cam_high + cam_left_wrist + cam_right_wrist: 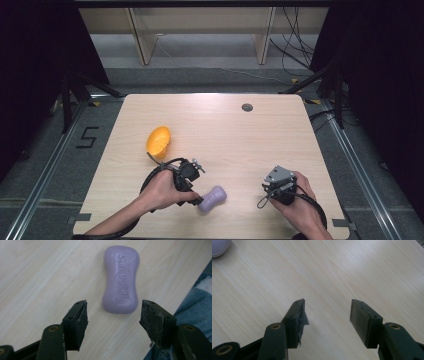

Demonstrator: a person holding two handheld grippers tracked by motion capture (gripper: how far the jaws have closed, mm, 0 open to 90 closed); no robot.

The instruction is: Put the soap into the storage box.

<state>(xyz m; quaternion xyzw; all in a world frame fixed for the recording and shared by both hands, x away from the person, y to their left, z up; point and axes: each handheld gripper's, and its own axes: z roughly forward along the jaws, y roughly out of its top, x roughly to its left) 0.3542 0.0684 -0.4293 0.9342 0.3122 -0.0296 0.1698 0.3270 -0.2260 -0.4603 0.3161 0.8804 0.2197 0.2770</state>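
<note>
The purple soap bar [121, 279] lies flat on the wooden table [235, 135], near the front edge and a little left of its middle, one rounded end pointing toward the left gripper [113, 315]. That gripper's jaws stand wide open, empty, just short of the bar's near end, the gap between them a little wider than the bar's width. To take it well, I judge the gripper should go forward until the pads flank the narrowed waist, stay centred so both pads meet the sides together, keep low to the tabletop, and close gently, since a smooth curved bar could squirt out of a hard or off-centre pinch. In the high view the left hand [162, 192] reaches in from the front-left corner, forearm angled toward the table's middle, the gripper pointing rightward at the soap. The right gripper [327, 315] rests over bare wood toward the front-right corner, jaws open about as wide and holding nothing, the right hand [300, 202] behind it, well apart from the soap. An orange bowl-like thing [158, 141] lies on its side nearer the left edge, behind the left hand.
</note>
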